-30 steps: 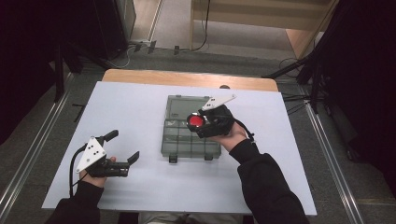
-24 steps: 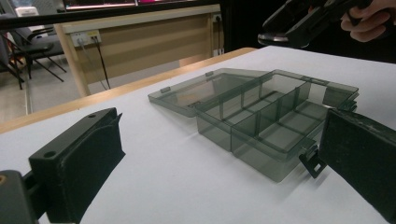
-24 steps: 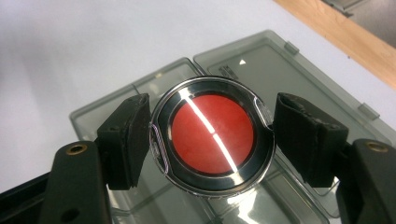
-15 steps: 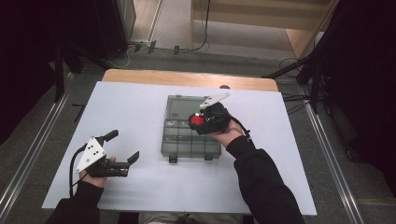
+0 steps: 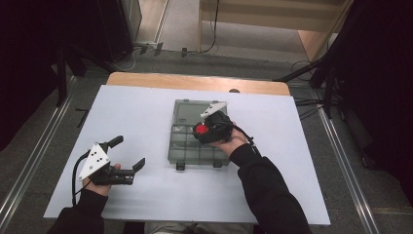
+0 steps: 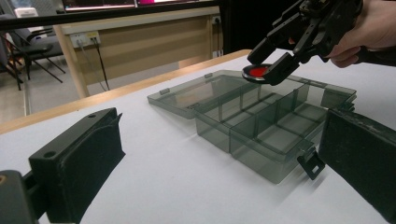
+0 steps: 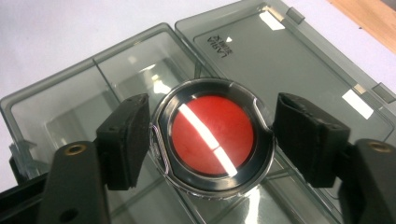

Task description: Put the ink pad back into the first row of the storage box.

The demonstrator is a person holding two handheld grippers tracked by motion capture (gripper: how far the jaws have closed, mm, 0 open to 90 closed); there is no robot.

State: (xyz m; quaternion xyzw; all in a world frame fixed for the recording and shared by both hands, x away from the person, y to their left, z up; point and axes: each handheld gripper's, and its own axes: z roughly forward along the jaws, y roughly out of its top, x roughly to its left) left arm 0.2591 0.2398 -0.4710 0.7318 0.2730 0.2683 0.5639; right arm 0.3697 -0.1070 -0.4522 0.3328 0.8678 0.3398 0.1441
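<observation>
We saw a round red disc in a dark ring with a clear cover (image 7: 212, 136) between the jaws of the right gripper (image 7: 212, 140), just above the open grey compartment box (image 5: 187, 146). In the right gripper view the left pad seemed to touch the disc's rim, while the right pad stood just clear of it; those jaws had just been opening with the disc between them. In the left gripper view the disc (image 6: 258, 72) hung over the box's far compartments.

The box (image 6: 261, 126) lay on the white table (image 5: 146, 112) with its lid folded flat toward the far edge. The compartments that we could see held nothing; those beneath the disc were hidden.

The left gripper (image 5: 127, 152) rested near the table's left front edge, well apart from the box, its jaws spread wide with nothing between them.

Against the frames from a second before, the right gripper (image 5: 198, 130) had come lower over the box, bringing the disc (image 5: 200, 129) closer to the compartments. The left gripper and the box lay where they had been.
</observation>
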